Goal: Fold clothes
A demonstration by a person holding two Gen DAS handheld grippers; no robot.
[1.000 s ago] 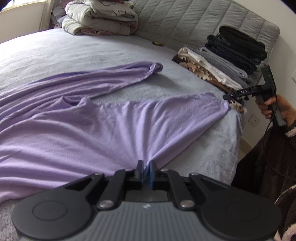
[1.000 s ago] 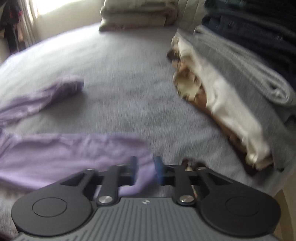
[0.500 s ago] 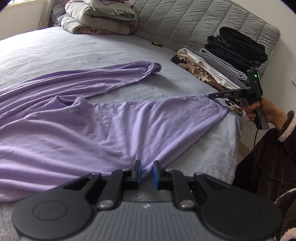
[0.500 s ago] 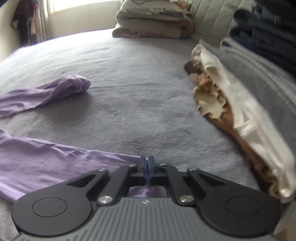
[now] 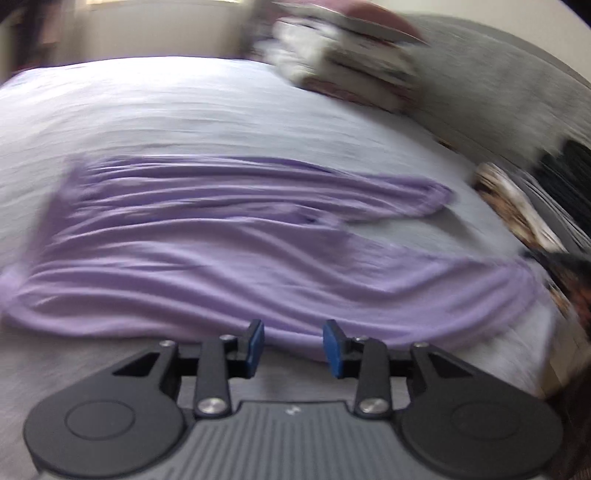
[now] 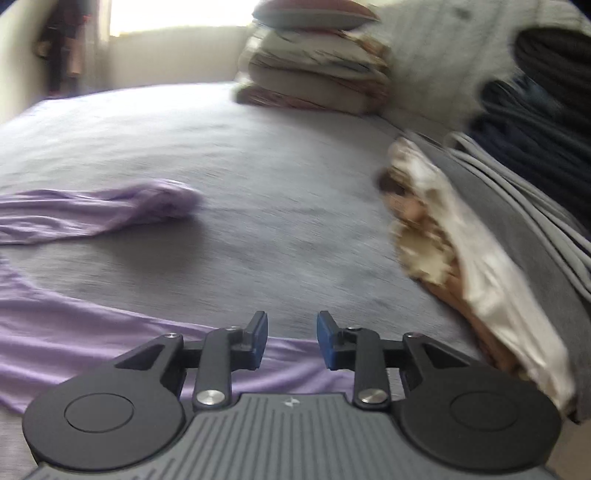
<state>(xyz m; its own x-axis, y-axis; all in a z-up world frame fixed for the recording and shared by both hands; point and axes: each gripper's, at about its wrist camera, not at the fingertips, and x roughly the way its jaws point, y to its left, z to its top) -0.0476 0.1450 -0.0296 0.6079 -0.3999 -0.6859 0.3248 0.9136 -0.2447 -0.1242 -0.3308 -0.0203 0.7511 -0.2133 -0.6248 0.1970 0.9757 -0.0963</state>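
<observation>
Left gripper (image 5: 293, 345) and right gripper (image 6: 291, 339): jaws opening, apart, gripping nothing; purple shirt (image 5: 229, 251) flat on bed (image 5: 184, 110).

Grey bed (image 5: 221, 110) under purple garment (image 5: 258, 258), folded stacks (image 6: 480, 240).

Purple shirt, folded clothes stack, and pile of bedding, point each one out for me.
Purple shirt (image 5: 229, 258), left wrist view, on its wrinkled body.
Folded clothes stack (image 6: 491, 266), right wrist view, on the cream garment's top edge.
Pile of bedding (image 6: 314, 70), right wrist view, on its middle layers.

Soft daylight from a blown-out rear window (image 6: 177, 14), heavy motion blur
</observation>
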